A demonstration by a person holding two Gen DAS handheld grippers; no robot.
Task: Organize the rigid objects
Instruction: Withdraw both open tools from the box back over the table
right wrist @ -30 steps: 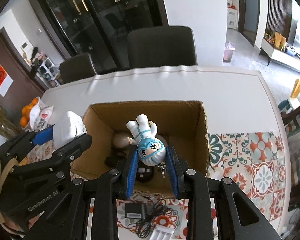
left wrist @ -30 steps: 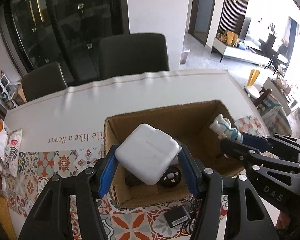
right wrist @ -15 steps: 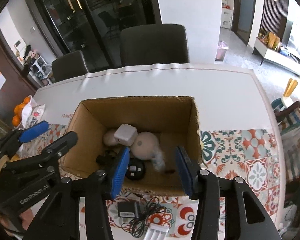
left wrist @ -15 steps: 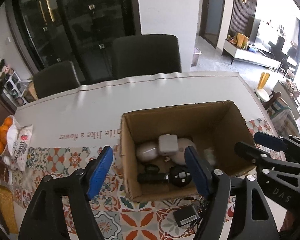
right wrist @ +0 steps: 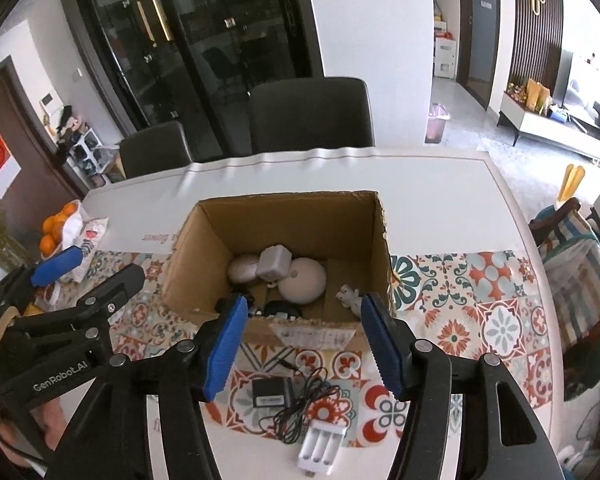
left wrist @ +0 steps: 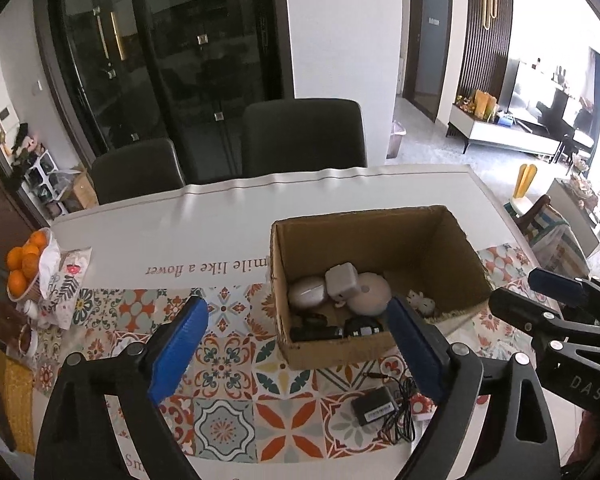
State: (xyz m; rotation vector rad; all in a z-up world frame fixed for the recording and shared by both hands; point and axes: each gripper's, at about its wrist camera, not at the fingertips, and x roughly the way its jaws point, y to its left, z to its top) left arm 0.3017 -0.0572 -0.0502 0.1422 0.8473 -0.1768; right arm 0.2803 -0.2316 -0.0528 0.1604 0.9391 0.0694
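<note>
The cardboard box (right wrist: 284, 216) stands on the desk (right wrist: 440, 184), holding a white charger cube (right wrist: 274, 262), two round pale devices and a small figurine (right wrist: 350, 295). Before it lie a black adapter (right wrist: 271, 394) and a white battery charger (right wrist: 320, 446). Left hand-held gripper (left wrist: 296, 344) and right hand-held gripper (right wrist: 302, 346) hover empty, jaws opening.

My way down into the open brown cardboard box (right wrist: 382, 240) is clear along its right half, where bare floor shows. Its left half is crowded by a white square charger (right wrist: 275, 263) and round pale pucks (right wrist: 302, 279). Before the box, a black adapter with tangled cord (right wrist: 272, 394) blocks the patterned tablecloth (right wrist: 480, 300).
</note>
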